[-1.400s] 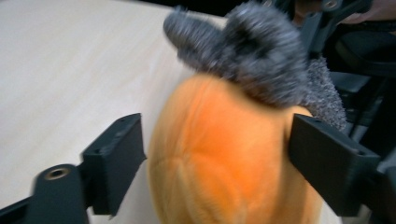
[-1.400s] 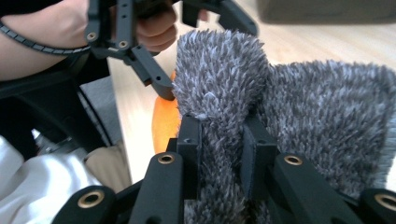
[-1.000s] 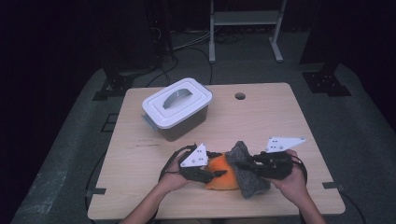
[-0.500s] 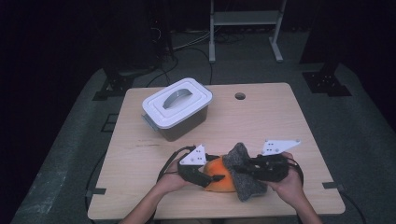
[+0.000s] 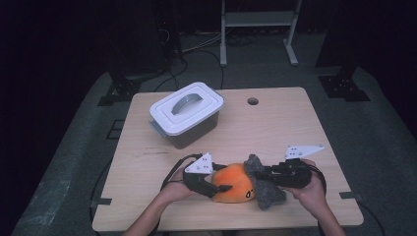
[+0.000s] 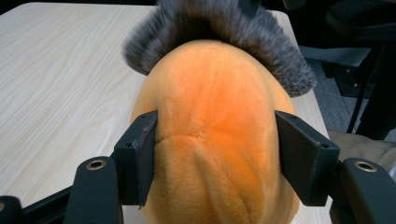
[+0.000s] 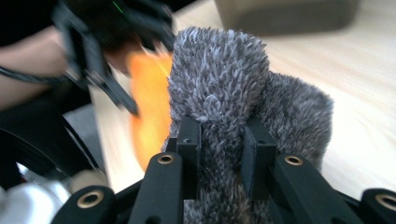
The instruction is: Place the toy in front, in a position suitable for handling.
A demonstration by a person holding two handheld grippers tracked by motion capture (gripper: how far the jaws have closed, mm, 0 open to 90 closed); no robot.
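An orange plush toy (image 5: 235, 181) lies near the table's front edge, with a grey furry part (image 5: 266, 191) on its right side. My left gripper (image 5: 223, 187) comes from the left, and its jaws straddle the orange body (image 6: 215, 93). The jaws have just been opening, but both pads (image 6: 145, 154) still press into the plush. My right gripper (image 5: 260, 173) comes from the right. It is shut on a fold of the grey fur (image 7: 219, 70), which bulges above its jaws. In the right gripper view the orange plush (image 7: 147, 98) and the left gripper (image 7: 105, 79) are blurred behind the fur.
A grey storage box with a white lid and handle (image 5: 187, 113) stands at the back left of the wooden table (image 5: 295, 128). A cable hole (image 5: 253, 101) sits near the far edge. A metal stand (image 5: 258, 19) and cables are on the floor beyond.
Both hands stay almost in place at the plush. The right gripper with the grey fur has shifted very slightly toward the person.
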